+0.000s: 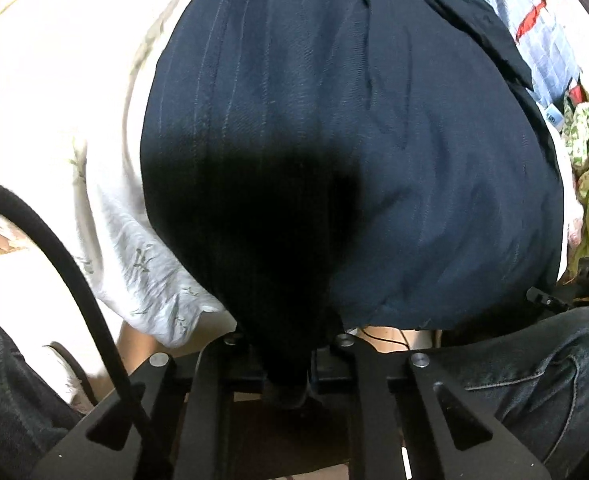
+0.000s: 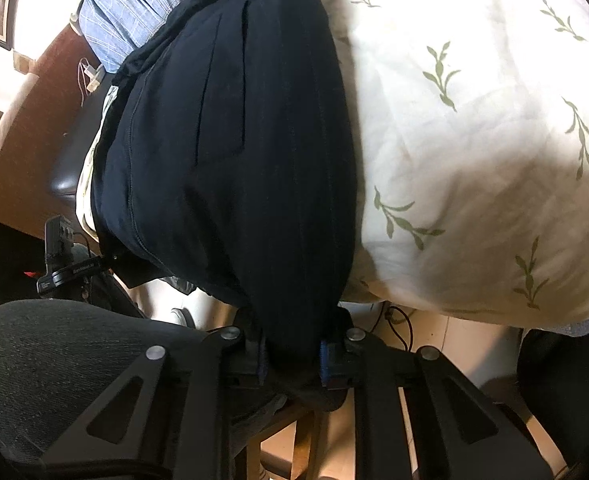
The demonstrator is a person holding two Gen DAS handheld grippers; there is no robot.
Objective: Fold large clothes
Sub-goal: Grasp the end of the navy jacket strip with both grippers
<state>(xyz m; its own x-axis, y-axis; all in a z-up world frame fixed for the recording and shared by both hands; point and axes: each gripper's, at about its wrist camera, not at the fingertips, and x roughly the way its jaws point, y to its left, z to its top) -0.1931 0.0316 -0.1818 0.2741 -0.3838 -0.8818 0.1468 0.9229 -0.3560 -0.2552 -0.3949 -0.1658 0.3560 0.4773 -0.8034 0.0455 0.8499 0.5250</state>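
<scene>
- Bed sheet (image 2: 474,128), white with a green sprig print, covers the surface; it is bright and rumpled.
- Dark navy garment (image 1: 334,140) lies spread over the sheet, its near edge bunched.
- Light blue checked cloth (image 2: 134,4) lies beyond it.
- Left claw (image 1: 288,364) clamped on the garment's edge.
- Right claw (image 2: 292,360) likewise, pinching a gathered fold.

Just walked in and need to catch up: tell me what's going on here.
A person is folding a dark navy garment laid over a white bedsheet with green leaf print. Each hand holds a gripper: the left gripper and the right gripper are both clamped on the garment's near edge. A light blue checked cloth lies at the garment's far end. The fold itself is not yet made.
</scene>
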